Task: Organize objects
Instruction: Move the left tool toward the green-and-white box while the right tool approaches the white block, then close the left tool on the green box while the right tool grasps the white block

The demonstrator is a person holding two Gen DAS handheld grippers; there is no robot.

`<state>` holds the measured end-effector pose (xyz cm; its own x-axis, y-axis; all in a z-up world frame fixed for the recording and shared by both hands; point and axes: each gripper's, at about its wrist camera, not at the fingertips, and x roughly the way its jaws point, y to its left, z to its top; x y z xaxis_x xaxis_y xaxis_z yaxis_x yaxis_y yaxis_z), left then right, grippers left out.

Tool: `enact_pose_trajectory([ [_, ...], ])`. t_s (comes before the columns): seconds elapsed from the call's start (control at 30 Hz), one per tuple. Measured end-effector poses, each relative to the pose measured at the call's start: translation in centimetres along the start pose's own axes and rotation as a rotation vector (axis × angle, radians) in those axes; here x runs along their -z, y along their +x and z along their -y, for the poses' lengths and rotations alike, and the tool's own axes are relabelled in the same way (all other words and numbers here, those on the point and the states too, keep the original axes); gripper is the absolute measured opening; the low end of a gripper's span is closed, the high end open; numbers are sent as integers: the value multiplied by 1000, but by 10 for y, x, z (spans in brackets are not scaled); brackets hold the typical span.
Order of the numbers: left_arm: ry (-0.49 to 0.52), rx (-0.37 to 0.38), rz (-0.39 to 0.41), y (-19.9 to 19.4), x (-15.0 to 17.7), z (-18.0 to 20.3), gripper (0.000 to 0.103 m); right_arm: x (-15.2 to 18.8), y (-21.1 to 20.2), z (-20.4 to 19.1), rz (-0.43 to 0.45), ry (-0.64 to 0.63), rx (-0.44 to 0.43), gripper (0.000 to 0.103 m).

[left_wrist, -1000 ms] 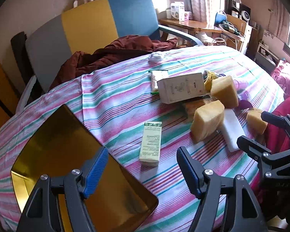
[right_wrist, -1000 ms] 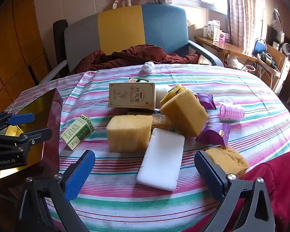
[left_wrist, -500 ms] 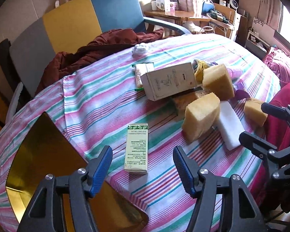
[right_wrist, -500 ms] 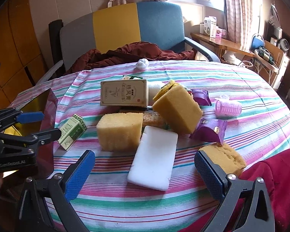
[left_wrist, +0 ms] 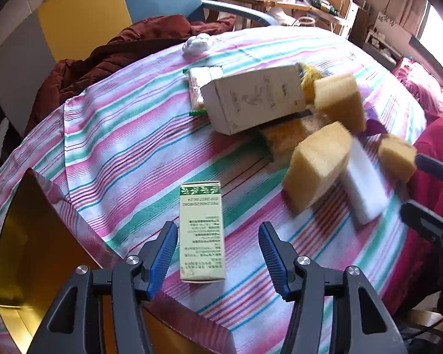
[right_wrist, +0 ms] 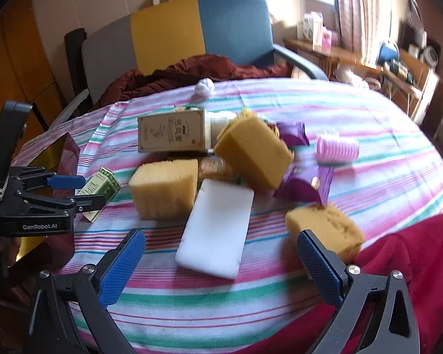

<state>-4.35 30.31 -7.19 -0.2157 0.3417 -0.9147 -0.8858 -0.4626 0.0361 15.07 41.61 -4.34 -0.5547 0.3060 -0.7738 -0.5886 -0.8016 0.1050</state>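
At the table's near left edge, left gripper (left_wrist: 218,253) jaws were closing around the green box (left_wrist: 201,230), pads not yet pressing | right gripper (right_wrist: 221,262) gaped, empty, above white block (right_wrist: 217,227) | step: grasping box | next: likely lift into gold tray (left_wrist: 29,236) just left

My left gripper (left_wrist: 217,249), low in its frame, points steeply down, jaws closing; my right gripper (right_wrist: 220,261) gapes wide.
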Motion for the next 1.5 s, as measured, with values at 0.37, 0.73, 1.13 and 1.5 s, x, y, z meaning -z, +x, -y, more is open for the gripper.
enact_pose_trajectory([
  [0.37,-8,-44,-7,13,-1,-8,38,-2,7,6,-34,43,-7,103],
  [0.73,24,44,11,5,-10,-23,38,1,50,-7,-177,-1,54,103],
  [1.13,115,53,-25,16,1,-1,30,1,68,-5,-213,-19,91,61],
  [1.5,-85,152,180,-54,18,-26,30,9,22,5,-161,23,-16,59],
])
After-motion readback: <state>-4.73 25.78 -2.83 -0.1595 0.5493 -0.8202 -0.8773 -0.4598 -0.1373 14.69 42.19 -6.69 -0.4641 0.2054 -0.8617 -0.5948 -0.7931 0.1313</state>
